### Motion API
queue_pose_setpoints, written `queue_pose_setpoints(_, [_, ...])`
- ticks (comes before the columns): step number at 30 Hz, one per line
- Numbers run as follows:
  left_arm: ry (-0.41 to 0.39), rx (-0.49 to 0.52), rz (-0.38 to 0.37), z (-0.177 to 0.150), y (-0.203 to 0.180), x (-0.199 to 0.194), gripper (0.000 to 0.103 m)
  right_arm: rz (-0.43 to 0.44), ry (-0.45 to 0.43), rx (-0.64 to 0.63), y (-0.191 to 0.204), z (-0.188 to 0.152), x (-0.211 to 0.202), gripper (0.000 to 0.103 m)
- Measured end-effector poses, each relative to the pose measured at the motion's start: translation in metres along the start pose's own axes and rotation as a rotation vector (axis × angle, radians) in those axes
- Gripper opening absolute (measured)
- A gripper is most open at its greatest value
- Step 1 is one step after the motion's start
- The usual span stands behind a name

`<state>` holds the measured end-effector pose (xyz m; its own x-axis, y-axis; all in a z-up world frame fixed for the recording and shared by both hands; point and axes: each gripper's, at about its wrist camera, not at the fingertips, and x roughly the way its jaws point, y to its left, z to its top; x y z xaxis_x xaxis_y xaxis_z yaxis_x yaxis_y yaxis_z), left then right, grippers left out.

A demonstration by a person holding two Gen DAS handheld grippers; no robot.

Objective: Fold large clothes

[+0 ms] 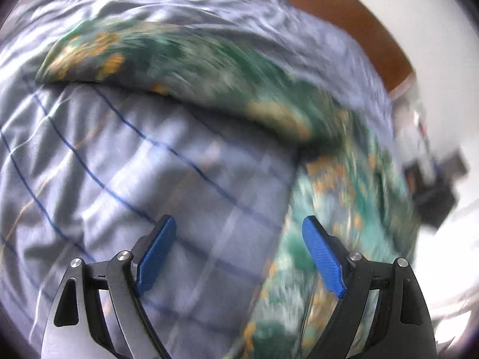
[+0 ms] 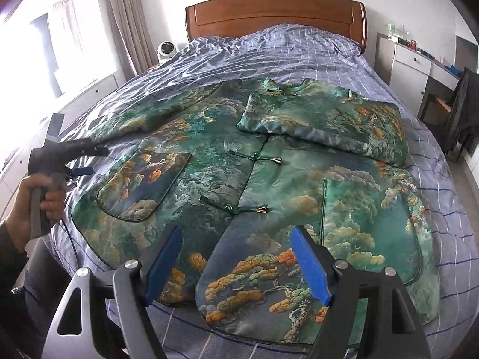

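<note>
1. Checked blue bedding covers the bed (image 2: 299, 51), with a wooden headboard (image 2: 275, 12) behind; the green patterned jacket (image 2: 209, 155) lies spread on it, front up.
2. One sleeve (image 2: 323, 116) is already folded across the chest; the other sleeve (image 2: 143, 110) is spread out, and the body is not yet folded, so I judge most of the work remains.
3. The right tool (image 2: 236, 260) hovers open over the near hem, gripping nothing; the left tool (image 1: 239, 248), also open and empty, hangs beside the spread sleeve.

The green jacket (image 2: 269, 179) covers the bed's (image 2: 284, 48) middle, leaving bare checked sheet (image 2: 98, 113) free from nine to twelve o'clock, while the headboard (image 2: 275, 15) blocks twelve and a white dresser (image 2: 410, 59) crowds two.
</note>
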<state>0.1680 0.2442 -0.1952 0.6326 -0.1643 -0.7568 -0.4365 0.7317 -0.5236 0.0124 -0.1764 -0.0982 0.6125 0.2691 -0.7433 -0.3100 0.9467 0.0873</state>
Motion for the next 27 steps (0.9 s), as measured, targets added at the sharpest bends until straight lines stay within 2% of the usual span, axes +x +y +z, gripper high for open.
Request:
queue_pose_setpoints(2, [-0.083,-0.166,-0.044,0.019,0.029,-0.002,0.087,0.0,0.001,-0.001,0.0,0.001,0.0,0.077])
queue_pose_setpoints(5, [-0.136,-0.351,-0.045,0.044,0.062,0.006,0.087,-0.008,0.004,-0.021,0.003,0.001,-0.002,0.077])
queue_pose_setpoints(7, [-0.154,-0.384,-0.044,0.059,0.07,0.011,0.087,-0.007,0.012,-0.046,0.008,0.001,-0.002,0.077])
queue_pose_setpoints(10, [-0.194,-0.395,-0.041,0.079,0.074,0.013,0.086,-0.002,0.018,-0.075,0.015,0.0,-0.002,0.077])
queue_pose_setpoints(11, [-0.202,-0.406,-0.037,0.083,0.077,0.013,0.08,0.001,0.022,-0.085,0.018,0.0,-0.001,0.077])
queue_pose_setpoints(13, [-0.201,-0.423,-0.021,0.089,0.08,0.014,0.064,0.006,0.029,-0.101,0.024,0.0,0.001,0.077])
queue_pose_setpoints(15, [-0.191,-0.414,0.018,0.092,0.081,0.014,0.029,0.013,0.033,-0.109,0.028,-0.001,0.003,0.077])
queue_pose_setpoints(16, [-0.187,-0.404,0.025,0.092,0.081,0.014,0.025,0.02,0.035,-0.112,0.031,0.0,0.004,0.077])
queue_pose_setpoints(17, [-0.185,-0.396,0.032,0.091,0.08,0.013,0.018,0.025,0.037,-0.113,0.032,-0.001,0.005,0.077])
queue_pose_setpoints(23, [-0.177,-0.362,0.074,0.085,0.068,-0.002,0.015,0.044,0.049,-0.116,0.037,-0.004,0.009,0.077])
queue_pose_setpoints(27, [-0.218,-0.298,0.092,0.086,0.047,-0.014,0.012,0.048,0.043,-0.099,0.034,-0.006,0.008,0.077])
